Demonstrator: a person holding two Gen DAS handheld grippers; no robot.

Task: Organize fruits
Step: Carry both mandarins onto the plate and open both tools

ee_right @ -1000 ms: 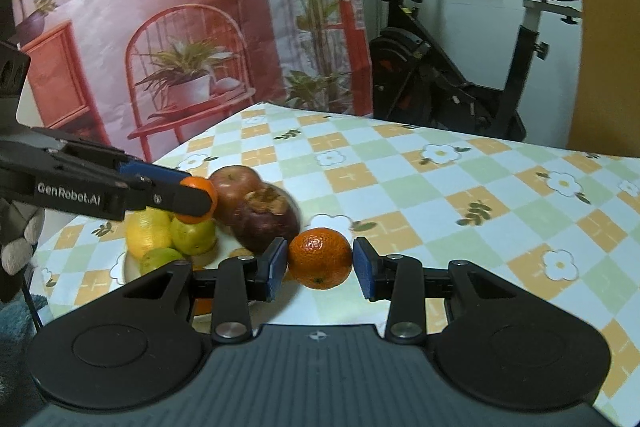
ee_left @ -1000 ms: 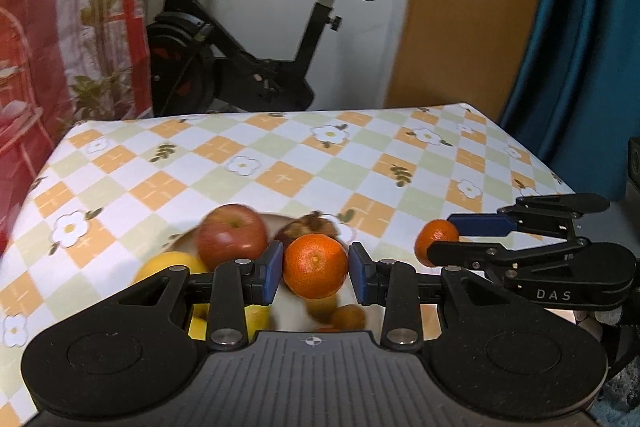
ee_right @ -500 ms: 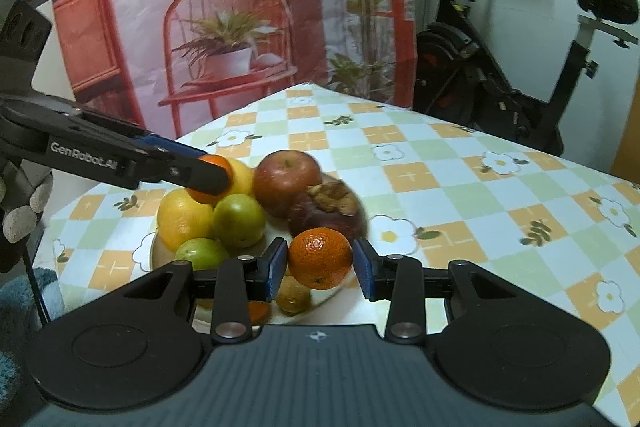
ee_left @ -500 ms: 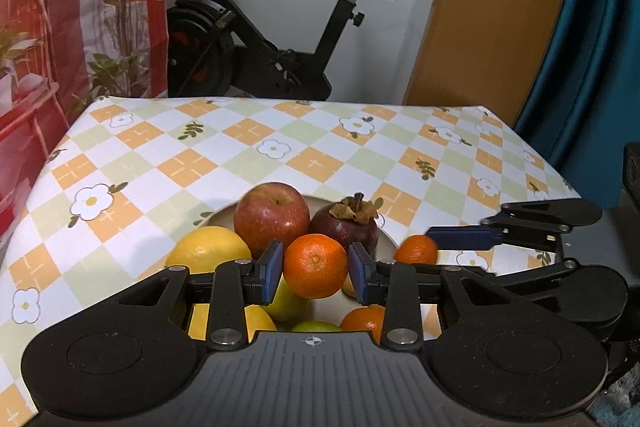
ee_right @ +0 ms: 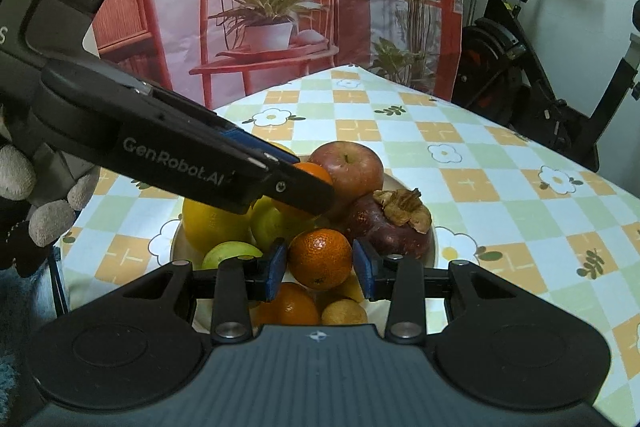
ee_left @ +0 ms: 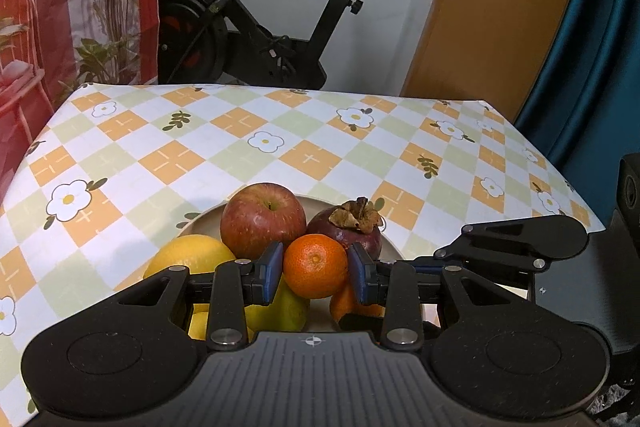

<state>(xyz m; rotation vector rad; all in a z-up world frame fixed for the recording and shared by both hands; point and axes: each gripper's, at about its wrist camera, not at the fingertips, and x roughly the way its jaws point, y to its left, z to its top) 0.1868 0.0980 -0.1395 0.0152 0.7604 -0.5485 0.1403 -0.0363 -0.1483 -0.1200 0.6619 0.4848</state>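
Both tongs clenched on tangerines: left gripper (ee_left: 315, 274) grasping its tangerine (ee_left: 315, 265), right gripper (ee_right: 319, 267) another tangerine (ee_right: 320, 258). Moved in from beside the plate (ee_right: 433, 247), now hovering over its piled fruit. Release probably next.

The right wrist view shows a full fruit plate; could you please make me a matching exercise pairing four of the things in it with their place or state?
Things:
1. red apple
2. mangosteen
3. tangerine
4. large yellow citrus

Places or states:
A. clamped in the right tongs
B. left side of the plate, under the left tongs
C. back of the pile, stem dimple up
D. right side of the plate, dry brown calyx on top

Pairs: 1-C, 2-D, 3-A, 4-B
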